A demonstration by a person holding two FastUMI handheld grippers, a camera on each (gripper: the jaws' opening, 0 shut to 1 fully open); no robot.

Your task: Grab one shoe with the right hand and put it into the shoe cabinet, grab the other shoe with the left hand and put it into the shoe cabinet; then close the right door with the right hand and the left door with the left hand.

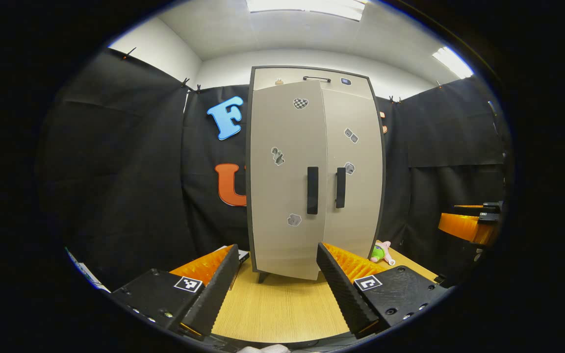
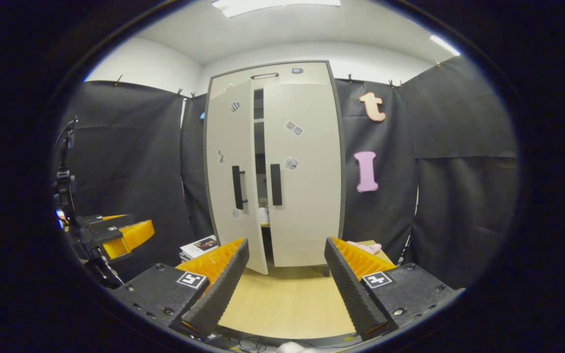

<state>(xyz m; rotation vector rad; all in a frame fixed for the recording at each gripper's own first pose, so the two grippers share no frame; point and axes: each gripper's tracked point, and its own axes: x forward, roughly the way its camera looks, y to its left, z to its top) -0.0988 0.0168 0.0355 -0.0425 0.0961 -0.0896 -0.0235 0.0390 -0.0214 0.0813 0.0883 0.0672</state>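
Observation:
The tall beige shoe cabinet (image 1: 312,166) stands on the wooden table, straight ahead in both views. Its right door (image 2: 307,171) sits flush against the frame. Its left door (image 2: 228,181) is ajar, leaving a narrow gap in the right gripper view. Through that gap I see shelves and a pale object (image 2: 263,214) that I cannot identify as a shoe. My left gripper (image 1: 277,247) is open and empty, a short way in front of the left door. My right gripper (image 2: 286,242) is also open and empty, facing the gap. Each door carries a dark vertical handle (image 1: 312,190).
A small plush toy (image 1: 382,252) lies on the table (image 1: 282,309) at the cabinet's right foot, seen as a pink shape (image 2: 366,246) in the right gripper view. A stack of magazines (image 2: 199,246) lies left of the cabinet. Black cloth walls surround the table.

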